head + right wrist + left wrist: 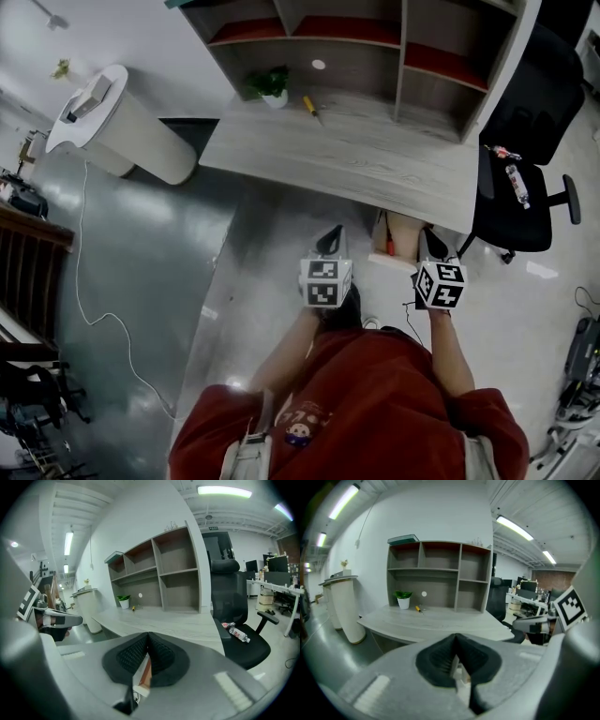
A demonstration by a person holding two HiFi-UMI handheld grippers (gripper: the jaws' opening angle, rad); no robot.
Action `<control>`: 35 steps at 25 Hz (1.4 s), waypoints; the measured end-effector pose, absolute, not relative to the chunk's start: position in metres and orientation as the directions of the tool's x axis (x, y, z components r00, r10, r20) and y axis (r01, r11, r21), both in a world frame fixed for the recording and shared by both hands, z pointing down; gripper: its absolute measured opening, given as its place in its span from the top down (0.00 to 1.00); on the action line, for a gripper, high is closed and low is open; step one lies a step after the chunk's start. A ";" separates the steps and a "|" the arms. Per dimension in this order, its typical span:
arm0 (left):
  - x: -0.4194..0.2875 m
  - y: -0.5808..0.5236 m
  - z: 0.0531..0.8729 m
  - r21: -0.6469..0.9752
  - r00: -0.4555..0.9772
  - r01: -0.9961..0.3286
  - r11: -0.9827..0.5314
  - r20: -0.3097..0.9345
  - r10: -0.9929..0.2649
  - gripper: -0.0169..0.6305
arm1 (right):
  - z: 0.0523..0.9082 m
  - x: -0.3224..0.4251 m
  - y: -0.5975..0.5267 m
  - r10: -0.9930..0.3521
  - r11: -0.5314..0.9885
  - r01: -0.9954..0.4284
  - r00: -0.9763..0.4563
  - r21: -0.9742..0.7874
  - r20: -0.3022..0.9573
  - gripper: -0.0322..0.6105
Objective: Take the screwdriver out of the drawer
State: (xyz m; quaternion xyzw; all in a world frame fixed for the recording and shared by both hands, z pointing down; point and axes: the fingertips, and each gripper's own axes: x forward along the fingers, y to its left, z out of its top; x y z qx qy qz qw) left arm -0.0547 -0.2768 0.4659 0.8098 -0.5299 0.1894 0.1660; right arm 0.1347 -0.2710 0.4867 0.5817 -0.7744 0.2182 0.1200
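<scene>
**Left gripper** [457, 660]: fingers pressed together, nothing between them.
**Right gripper** [147, 654]: fingers pressed together, also empty.
Both are held side by side, short of the front edge of the surface [356, 155] and pointing toward it.

**Screwdriver** [310, 106]: yellow handle. It lies on the surface near the back edge, just beside the plant [271, 86] and well apart from both grippers. It is outside the drawer [403, 234], so removal is judged complete for this tool.

**Drawer:** a pale box below the front edge, near the right corner. It appears to be pulled open and holds a small red item [390, 247], too small to identify.

**Surroundings:**
- A shelf unit [375, 47] stands along the back edge.
- A chair [534, 103] carrying a bottle [516, 181] stands at the right end.
- Nothing is judged to block access to the drawer.
</scene>
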 end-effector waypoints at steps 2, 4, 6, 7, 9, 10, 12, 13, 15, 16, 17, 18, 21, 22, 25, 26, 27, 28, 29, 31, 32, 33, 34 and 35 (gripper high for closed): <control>-0.056 -0.278 0.467 0.075 0.368 -0.922 -0.381 0.483 -0.795 0.97 | 0.487 0.132 -0.273 -0.849 0.233 -0.954 -0.293 -0.186 0.439 0.95; -0.058 -0.277 0.469 0.078 0.369 -0.921 -0.381 0.481 -0.795 0.97 | 0.488 0.128 -0.273 -0.851 0.239 -0.955 -0.293 -0.175 0.436 0.95; -0.058 -0.276 0.471 0.080 0.371 -0.921 -0.382 0.484 -0.793 0.97 | 0.492 0.122 -0.273 -0.845 0.255 -0.950 -0.308 -0.177 0.437 0.89; -0.059 -0.275 0.473 0.080 0.370 -0.921 -0.382 0.489 -0.790 0.97 | 0.494 0.120 -0.272 -0.841 0.262 -0.948 -0.316 -0.179 0.440 0.81; -0.060 -0.273 0.475 0.078 0.365 -0.923 -0.378 0.497 -0.787 0.97 | 0.499 0.118 -0.271 -0.836 0.260 -0.949 -0.314 -0.180 0.449 0.71; -0.061 -0.273 0.476 0.078 0.364 -0.923 -0.377 0.498 -0.787 0.97 | 0.501 0.118 -0.271 -0.836 0.252 -0.951 -0.308 -0.181 0.454 0.66; -0.059 -0.272 0.477 0.081 0.368 -0.921 -0.380 0.495 -0.787 0.97 | 0.507 0.121 -0.269 -0.833 0.233 -0.954 -0.296 -0.189 0.467 0.59; -0.058 -0.271 0.478 0.083 0.372 -0.920 -0.383 0.493 -0.786 0.97 | 0.510 0.122 -0.269 -0.831 0.226 -0.954 -0.293 -0.195 0.473 0.57; -0.058 -0.271 0.480 0.086 0.376 -0.918 -0.386 0.494 -0.784 0.97 | 0.514 0.122 -0.268 -0.825 0.221 -0.954 -0.293 -0.201 0.484 0.57; -0.059 -0.271 0.482 0.087 0.376 -0.918 -0.387 0.497 -0.782 0.97 | 0.516 0.121 -0.268 -0.822 0.221 -0.954 -0.293 -0.200 0.489 0.57; -0.059 -0.272 0.484 0.088 0.376 -0.918 -0.386 0.500 -0.780 0.97 | 0.518 0.120 -0.269 -0.818 0.222 -0.955 -0.293 -0.198 0.495 0.57; -0.060 -0.273 0.486 0.090 0.375 -0.919 -0.384 0.504 -0.778 0.97 | 0.520 0.119 -0.270 -0.814 0.224 -0.955 -0.294 -0.197 0.500 0.57; -0.063 -0.276 0.493 0.097 0.373 -0.920 -0.379 0.511 -0.775 0.97 | 0.530 0.114 -0.274 -0.798 0.227 -0.954 -0.298 -0.196 0.523 0.57; -0.064 -0.278 0.496 0.100 0.372 -0.921 -0.377 0.514 -0.773 0.97 | 0.535 0.112 -0.275 -0.792 0.228 -0.954 -0.299 -0.197 0.532 0.57; -0.067 -0.283 0.506 0.108 0.373 -0.920 -0.376 0.532 -0.760 0.97 | 0.552 0.107 -0.281 -0.770 0.227 -0.954 -0.300 -0.197 0.563 0.57; -0.068 -0.286 0.510 0.111 0.375 -0.919 -0.377 0.538 -0.755 0.97 | 0.559 0.105 -0.283 -0.762 0.226 -0.954 -0.299 -0.197 0.575 0.57; -0.069 -0.289 0.515 0.113 0.375 -0.919 -0.377 0.543 -0.751 0.97 | 0.567 0.103 -0.286 -0.753 0.225 -0.955 -0.298 -0.196 0.587 0.57; -0.071 -0.292 0.521 0.113 0.374 -0.920 -0.376 0.548 -0.748 0.97 | 0.575 0.101 -0.289 -0.743 0.224 -0.954 -0.298 -0.198 0.600 0.57; -0.074 -0.296 0.527 0.111 0.371 -0.920 -0.375 0.554 -0.745 0.97 | 0.583 0.097 -0.292 -0.730 0.225 -0.953 -0.303 -0.203 0.612 0.58; -0.078 -0.307 0.541 0.104 0.368 -0.920 -0.379 0.566 -0.738 0.97 | 0.604 0.089 -0.299 -0.700 0.231 -0.948 -0.320 -0.221 0.639 0.58; -0.079 -0.313 0.550 0.106 0.371 -0.918 -0.383 0.572 -0.732 0.97 | 0.614 0.086 -0.303 -0.685 0.233 -0.946 -0.325 -0.226 0.653 0.58; -0.079 -0.318 0.558 0.110 0.375 -0.916 -0.386 0.578 -0.725 0.97 | 0.625 0.085 -0.307 -0.671 0.234 -0.946 -0.325 -0.226 0.666 0.58; -0.080 -0.323 0.568 0.114 0.378 -0.914 -0.389 0.584 -0.718 0.97 | 0.635 0.085 -0.312 -0.660 0.233 -0.947 -0.322 -0.222 0.679 0.58; -0.081 -0.328 0.577 0.115 0.379 -0.913 -0.391 0.590 -0.713 0.97 | 0.646 0.085 -0.316 -0.651 0.230 -0.949 -0.316 -0.218 0.690 0.58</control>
